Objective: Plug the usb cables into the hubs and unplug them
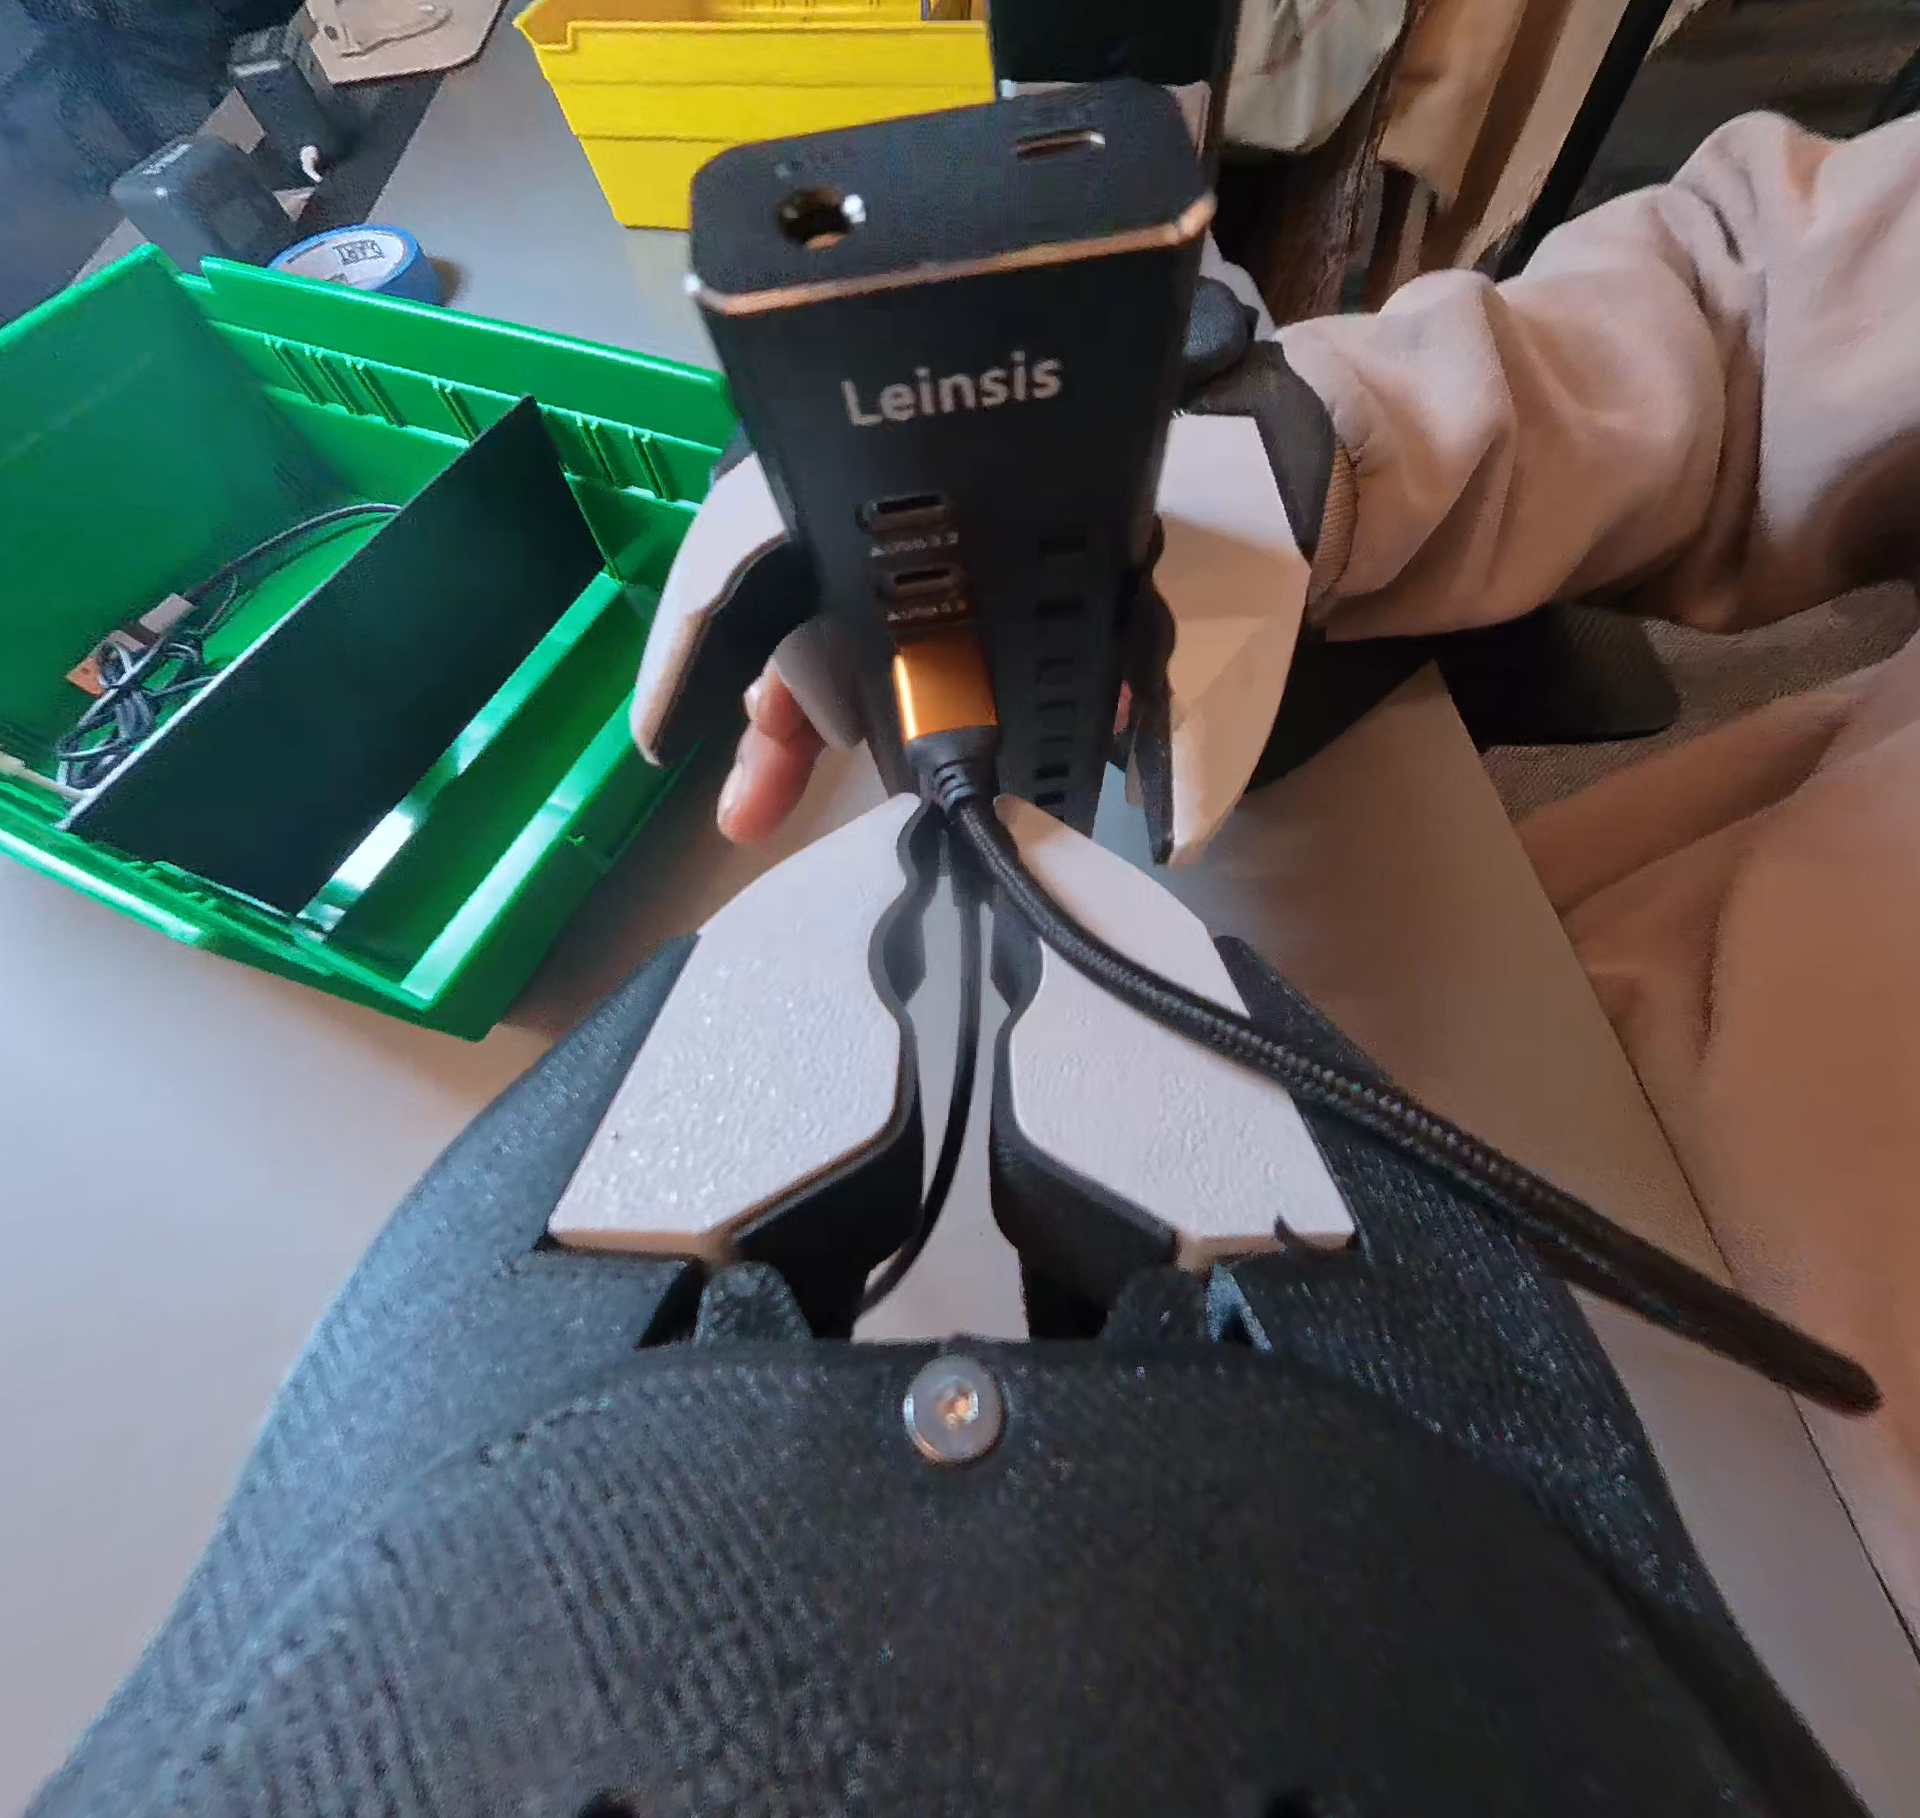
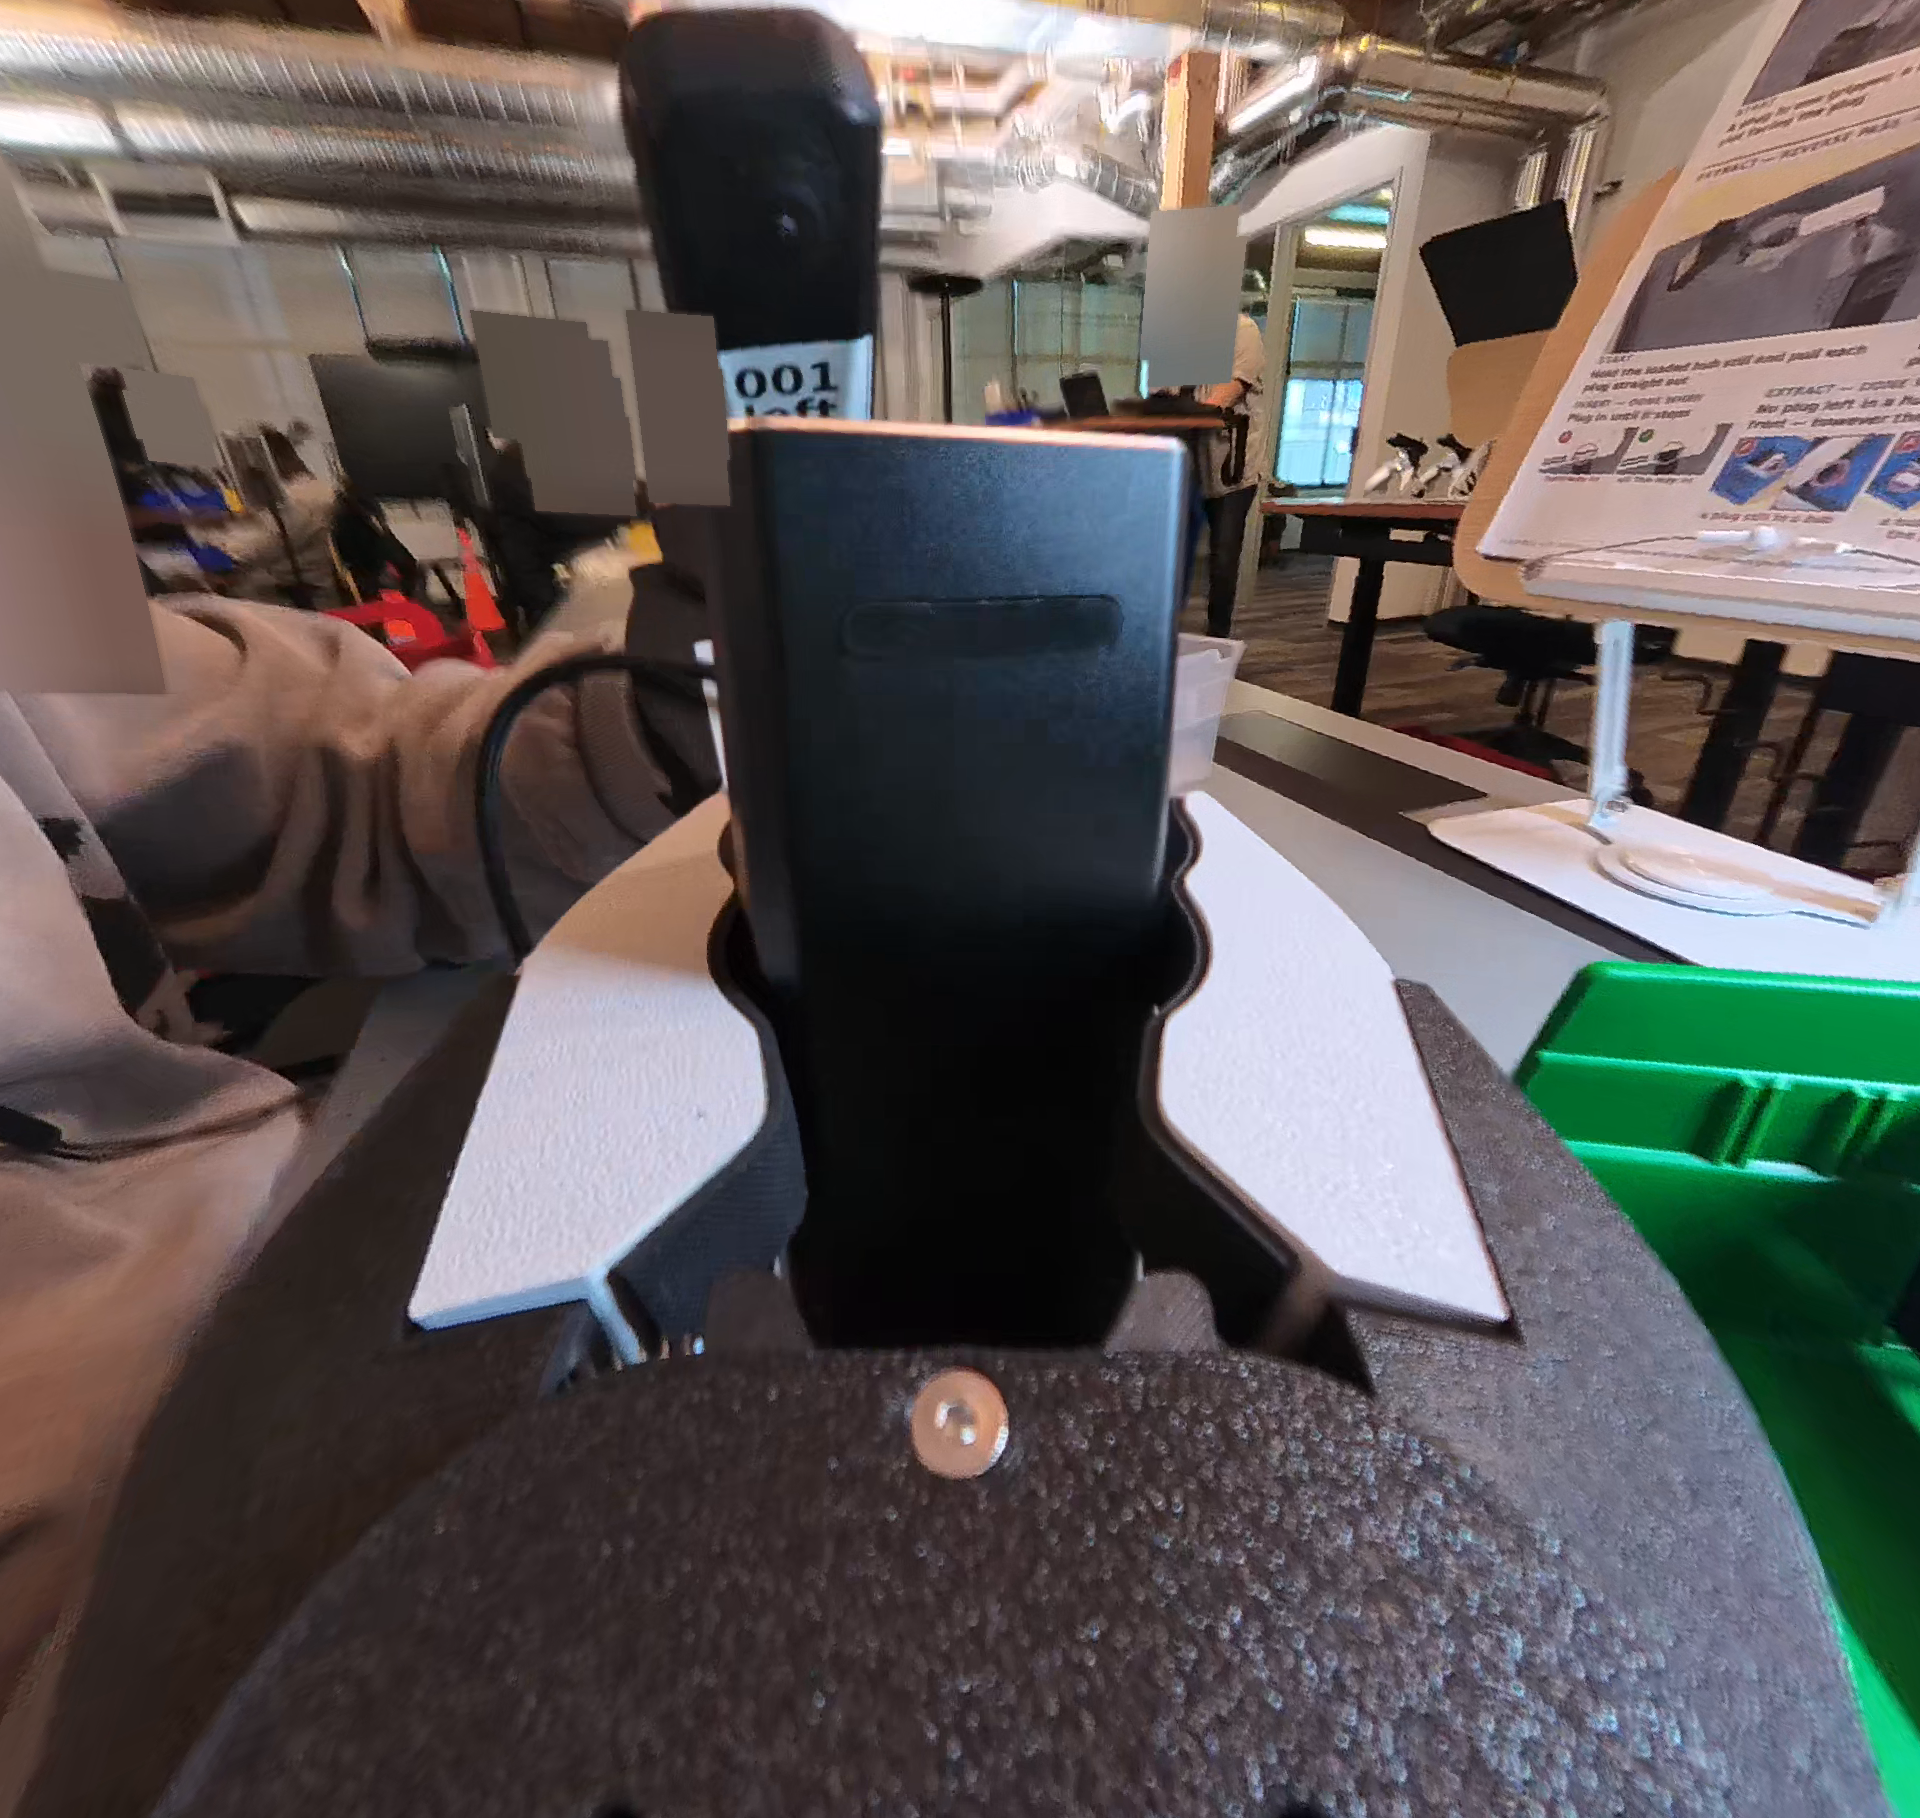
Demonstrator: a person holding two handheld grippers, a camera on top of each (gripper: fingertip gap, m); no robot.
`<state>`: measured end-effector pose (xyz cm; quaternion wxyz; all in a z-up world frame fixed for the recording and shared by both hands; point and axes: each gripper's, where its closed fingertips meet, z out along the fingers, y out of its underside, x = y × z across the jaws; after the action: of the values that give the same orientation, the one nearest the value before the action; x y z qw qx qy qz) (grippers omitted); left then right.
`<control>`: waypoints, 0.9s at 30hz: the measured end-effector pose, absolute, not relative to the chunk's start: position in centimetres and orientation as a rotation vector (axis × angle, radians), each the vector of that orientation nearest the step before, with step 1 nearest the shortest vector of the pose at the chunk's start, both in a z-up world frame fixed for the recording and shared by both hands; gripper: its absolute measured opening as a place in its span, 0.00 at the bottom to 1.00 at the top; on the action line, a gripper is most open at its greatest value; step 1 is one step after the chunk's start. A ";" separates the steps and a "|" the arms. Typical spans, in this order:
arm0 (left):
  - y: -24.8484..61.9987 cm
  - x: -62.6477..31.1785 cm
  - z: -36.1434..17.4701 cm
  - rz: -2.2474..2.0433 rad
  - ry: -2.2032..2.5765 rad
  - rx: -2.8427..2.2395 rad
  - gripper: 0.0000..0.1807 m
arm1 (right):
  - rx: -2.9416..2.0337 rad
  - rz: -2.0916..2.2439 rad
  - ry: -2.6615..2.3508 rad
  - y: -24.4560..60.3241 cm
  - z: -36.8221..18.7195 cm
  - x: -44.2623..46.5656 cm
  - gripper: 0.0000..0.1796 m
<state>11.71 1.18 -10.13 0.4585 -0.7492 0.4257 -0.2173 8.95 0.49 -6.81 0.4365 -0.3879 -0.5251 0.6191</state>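
Note:
A black usb hub stands upright, held between the white fingers of my right gripper, which shows farther off in the left wrist view. An orange-sleeved plug sits in the hub's lowest front port; the two ports above it are empty. My left gripper is shut on the black braided usb cable just below that plug. A thinner black cable runs between its fingers. In the right wrist view my right gripper is shut on the hub, seen from its back.
A green bin with a dark divider and loose cables sits on the table to the left, and shows in the right wrist view. A yellow bin, a blue tape roll and an instruction sheet on a stand lie beyond. A person's sleeve is on the right. Only a small space, under 4 cm, lies between the two pairs of fingers.

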 end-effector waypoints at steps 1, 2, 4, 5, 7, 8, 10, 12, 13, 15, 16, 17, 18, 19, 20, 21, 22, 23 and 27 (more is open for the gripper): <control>1.3 11.7 -10.2 -0.567 1.038 -1.839 0.04 | -0.961 1.503 -1.324 0.5 -7.0 8.9 0.41; 1.3 11.7 -10.3 -0.588 1.034 -1.838 0.04 | -0.965 1.495 -1.332 0.5 -7.1 8.9 0.41; 1.4 11.8 -10.1 -0.573 1.044 -1.825 0.04 | -0.960 1.499 -1.332 0.6 -7.0 9.0 0.41; 1.4 11.7 -10.0 -0.564 1.047 -1.811 0.04 | -0.955 1.496 -1.336 0.6 -6.9 9.0 0.41; 1.2 11.6 -9.6 -0.576 1.045 -1.786 0.04 | -0.948 1.494 -1.338 0.5 -6.5 9.0 0.41; 1.1 11.5 -9.4 -0.587 1.047 -1.773 0.04 | -0.948 1.492 -1.343 0.4 -6.4 8.9 0.41; 0.6 11.6 -9.2 -0.623 1.045 -1.737 0.07 | -0.933 1.497 -1.347 0.1 -6.2 9.0 0.41; 0.2 11.4 -9.5 -0.664 1.038 -1.738 0.15 | -0.923 1.520 -1.337 0.0 -5.9 9.4 0.41; -0.1 11.2 -9.9 -0.686 1.030 -1.745 0.19 | -0.919 1.534 -1.323 0.1 -5.6 9.7 0.41; -0.5 10.6 -10.5 -0.716 0.984 -1.741 0.23 | -0.911 1.571 -1.281 0.5 -4.9 10.2 0.41; -0.6 10.3 -10.9 -0.712 0.953 -1.739 0.25 | -0.906 1.600 -1.249 0.8 -4.4 10.5 0.41; -0.6 10.0 -11.4 -0.690 0.918 -1.736 0.27 | -0.901 1.630 -1.213 1.1 -3.9 10.8 0.41; -0.5 9.9 -11.9 -0.658 0.882 -1.729 0.29 | -0.897 1.658 -1.176 1.4 -3.4 11.0 0.41; -0.4 10.1 -12.4 -0.623 0.853 -1.720 0.31 | -0.896 1.676 -1.147 1.6 -3.1 11.1 0.41; -0.3 10.5 -12.8 -0.592 0.836 -1.713 0.32 | -0.893 1.684 -1.128 1.6 -3.0 11.0 0.41; -0.2 10.9 -13.2 -0.563 0.824 -1.712 0.34 | -0.890 1.688 -1.116 1.4 -2.9 10.8 0.41; 0.1 11.4 -13.5 -0.537 0.813 -1.713 0.36 | -0.888 1.695 -1.108 1.1 -2.9 10.6 0.41; 0.2 11.9 -13.7 -0.533 0.804 -1.710 0.39 | -0.887 1.700 -1.102 0.8 -2.9 10.4 0.41; 0.3 14.3 -13.6 -0.589 0.783 -1.662 0.45 | -0.856 1.707 -1.129 -1.3 -2.9 9.6 0.41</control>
<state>14.27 0.26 -13.58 0.5698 -0.7079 0.3334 -0.2511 9.59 -1.32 -2.95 0.4452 -0.3453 -0.4558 0.6890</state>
